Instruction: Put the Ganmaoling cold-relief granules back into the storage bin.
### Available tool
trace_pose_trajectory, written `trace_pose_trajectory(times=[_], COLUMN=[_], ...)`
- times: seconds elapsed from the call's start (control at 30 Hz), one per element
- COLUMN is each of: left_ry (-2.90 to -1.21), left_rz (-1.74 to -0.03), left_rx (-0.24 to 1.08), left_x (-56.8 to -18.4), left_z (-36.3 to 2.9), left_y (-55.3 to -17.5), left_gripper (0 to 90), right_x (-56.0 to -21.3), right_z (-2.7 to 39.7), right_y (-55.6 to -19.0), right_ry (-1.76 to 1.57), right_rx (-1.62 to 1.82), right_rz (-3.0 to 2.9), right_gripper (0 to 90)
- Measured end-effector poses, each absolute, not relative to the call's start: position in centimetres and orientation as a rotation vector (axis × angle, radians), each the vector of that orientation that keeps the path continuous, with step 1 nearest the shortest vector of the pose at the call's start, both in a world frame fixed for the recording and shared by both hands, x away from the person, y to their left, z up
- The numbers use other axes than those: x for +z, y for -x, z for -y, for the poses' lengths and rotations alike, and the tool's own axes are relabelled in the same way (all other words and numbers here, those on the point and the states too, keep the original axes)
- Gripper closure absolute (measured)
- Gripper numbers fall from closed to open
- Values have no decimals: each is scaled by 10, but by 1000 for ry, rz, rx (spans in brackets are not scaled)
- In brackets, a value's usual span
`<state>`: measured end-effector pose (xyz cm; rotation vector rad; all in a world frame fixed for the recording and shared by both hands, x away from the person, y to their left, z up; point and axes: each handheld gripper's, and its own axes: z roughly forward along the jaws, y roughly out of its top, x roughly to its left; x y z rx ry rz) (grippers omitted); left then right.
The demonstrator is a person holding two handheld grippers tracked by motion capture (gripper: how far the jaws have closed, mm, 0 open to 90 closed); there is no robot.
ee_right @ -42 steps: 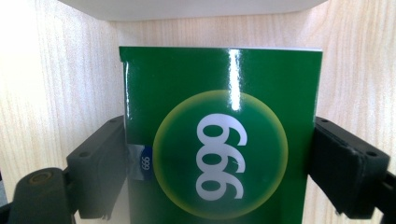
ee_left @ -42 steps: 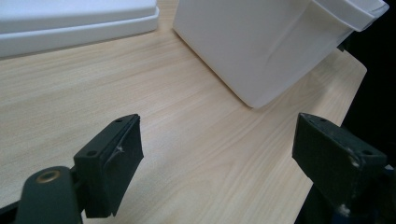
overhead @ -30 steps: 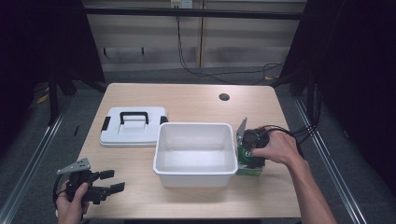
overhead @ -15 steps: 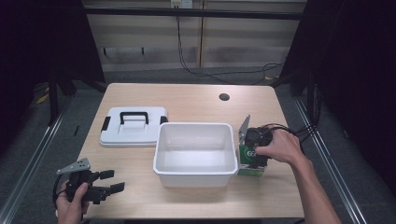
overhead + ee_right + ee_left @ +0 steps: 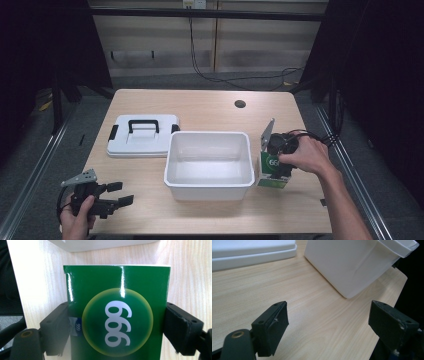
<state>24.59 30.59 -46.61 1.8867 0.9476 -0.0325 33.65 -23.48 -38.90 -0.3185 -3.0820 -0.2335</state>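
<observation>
Right gripper (image 5: pixel 274 170) was clamped on the one green box (image 5: pixel 117 312), left gripper (image 5: pixel 117 194) sat spread apart, holding nothing.

Box stood upright just right of the single white tub (image 5: pixel 209 186); one handled lid (image 5: pixel 142 136) lay at the tub's far left.

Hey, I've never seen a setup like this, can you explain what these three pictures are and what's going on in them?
A person sits at a wooden table holding a hand-held two-jaw gripper in each hand. One picture looks down from above the table; the other two come from cameras riding on the grippers, looking along their black jaws. On the table lie a white lid with a black handle, an open white plastic bin and a green box printed 999. The right gripper has its jaws against both sides of the green box, beside the bin. The left gripper is open with nothing between its jaws, above bare wood at the near left.
</observation>
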Motion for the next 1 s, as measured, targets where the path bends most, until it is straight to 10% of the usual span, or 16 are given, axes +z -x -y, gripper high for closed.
trace_pose_trajectory(times=[1.0], left_ry=[-1881], left_rz=[-945], left_rx=[-29], left_x=[-465], left_z=[-307], left_y=[-246], left_gripper=[161], right_x=[-343], right_z=[242], right_y=[-335], right_ry=[347], right_rx=[-248], right_rz=[3119], right_gripper=[164])
